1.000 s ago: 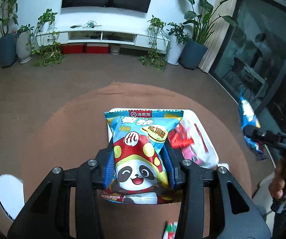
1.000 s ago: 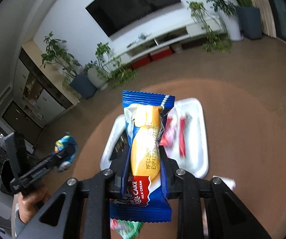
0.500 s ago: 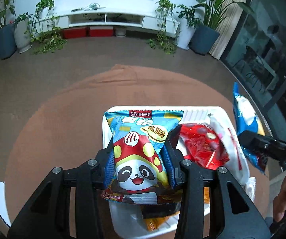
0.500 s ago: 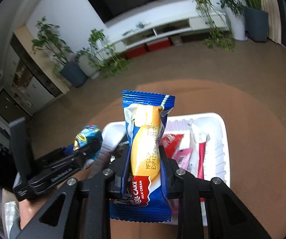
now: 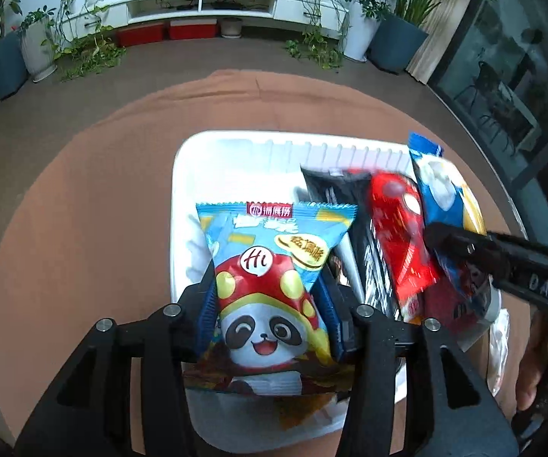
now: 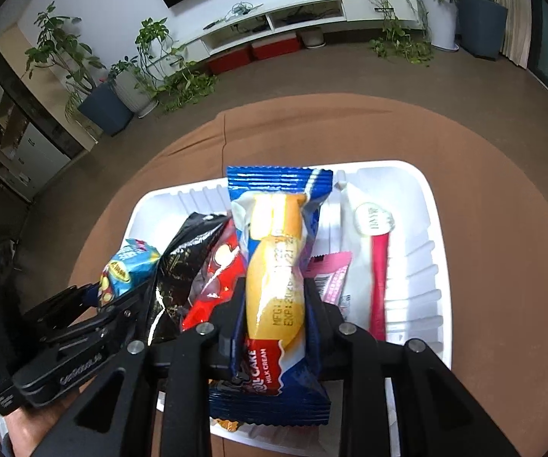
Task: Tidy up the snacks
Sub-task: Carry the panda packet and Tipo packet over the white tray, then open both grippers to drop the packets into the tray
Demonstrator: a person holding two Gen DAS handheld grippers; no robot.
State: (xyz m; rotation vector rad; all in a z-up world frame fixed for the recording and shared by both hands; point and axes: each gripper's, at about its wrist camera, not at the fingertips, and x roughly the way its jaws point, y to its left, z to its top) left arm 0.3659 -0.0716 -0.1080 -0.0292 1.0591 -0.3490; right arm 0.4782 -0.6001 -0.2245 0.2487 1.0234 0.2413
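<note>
My left gripper (image 5: pixel 268 285) is shut on a blue panda snack bag (image 5: pixel 270 266) and holds it over the left part of the white tray (image 5: pixel 236 144). My right gripper (image 6: pixel 276 289) is shut on a blue and yellow roll cake pack (image 6: pixel 274 266) over the middle of the same tray (image 6: pixel 426 228). In the tray lie a black packet (image 6: pixel 182 259), a red packet (image 6: pixel 217 285), a pink packet (image 6: pixel 331 278) and a pink-and-white sachet (image 6: pixel 377 266). The right gripper with the cake pack (image 5: pixel 445 205) shows at the right of the left wrist view.
The tray sits on a round brown table (image 5: pixel 83 209). A clear wrapper (image 5: pixel 499 346) lies on the table right of the tray. Potted plants (image 5: pixel 396 38) and a white TV shelf (image 5: pixel 197 3) stand on the floor far behind.
Both grippers have moved forward and down toward the tray with their snacks still held. The two grippers have come closer together over the tray.
</note>
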